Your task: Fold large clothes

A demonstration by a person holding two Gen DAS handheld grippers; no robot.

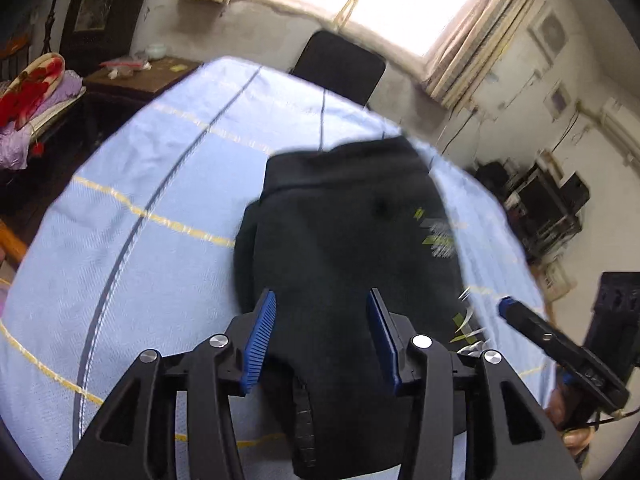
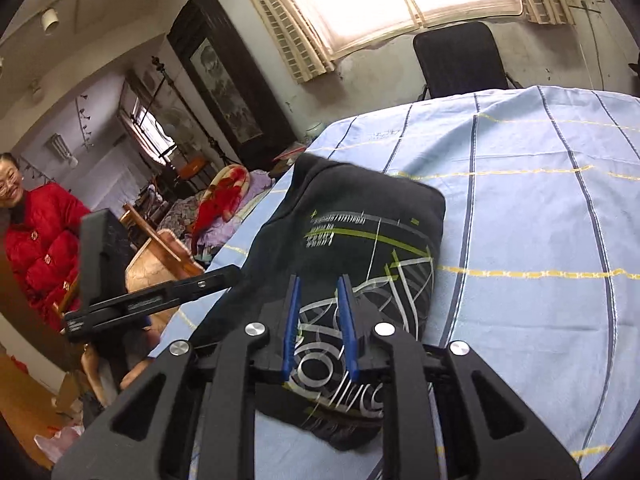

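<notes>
A black garment (image 1: pixel 344 240) with white and lime print lies folded into a compact bundle on the light blue striped sheet (image 1: pixel 140 240). My left gripper (image 1: pixel 322 304) hovers just above its near end, jaws wide open and empty. In the right wrist view the same garment (image 2: pixel 360 232) shows its printed side. My right gripper (image 2: pixel 319 288) is above the garment's near part, jaws partly open with a narrow gap and nothing between them. The right gripper also shows at the right edge of the left wrist view (image 1: pixel 506 306).
A black chair (image 2: pixel 460 60) stands behind the bed under the window. A wooden table (image 1: pixel 136 76) and bedding pile (image 1: pixel 32 96) are at the left. Dark equipment (image 1: pixel 540 208) stands at the right. A person in a red jacket (image 2: pixel 36 232) stands beside the bed.
</notes>
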